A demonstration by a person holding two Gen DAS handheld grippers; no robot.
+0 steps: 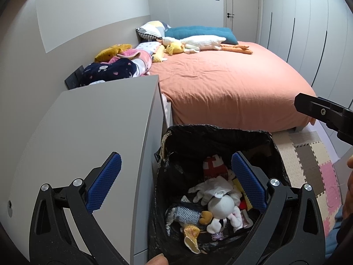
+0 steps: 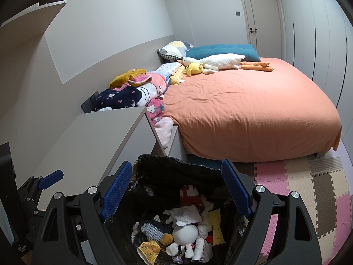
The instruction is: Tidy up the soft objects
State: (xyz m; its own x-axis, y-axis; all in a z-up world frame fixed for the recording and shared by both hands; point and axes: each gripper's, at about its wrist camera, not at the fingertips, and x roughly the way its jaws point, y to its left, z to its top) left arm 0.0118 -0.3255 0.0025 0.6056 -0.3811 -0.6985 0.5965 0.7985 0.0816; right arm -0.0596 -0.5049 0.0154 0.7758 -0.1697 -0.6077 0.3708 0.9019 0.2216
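Both the left gripper (image 1: 176, 185) and right gripper (image 2: 176, 190) hover with fingers spread, seemingly empty, above the toy-filled black bin (image 1: 220, 137).

Bin (image 1: 216, 137) w/ liner sits on floor at foot of bed (image 1: 231, 84), just right of cabinet (image 1: 99, 128). Soft toys (image 1: 211, 205) piled in bin bottom. Foam mat (image 2: 308, 190) on floor right of bin, in front of bed. Blankets (image 1: 123, 66) heaped behind cabinet, along wall on bed's left side. Pillows (image 1: 198, 33) at bed's far end; goose plush (image 1: 198, 42) lies across bed in front of them, small plush (image 1: 175, 48) touching its left. Door (image 1: 241, 6) behind bed; wardrobe (image 1: 308, 33) along right.
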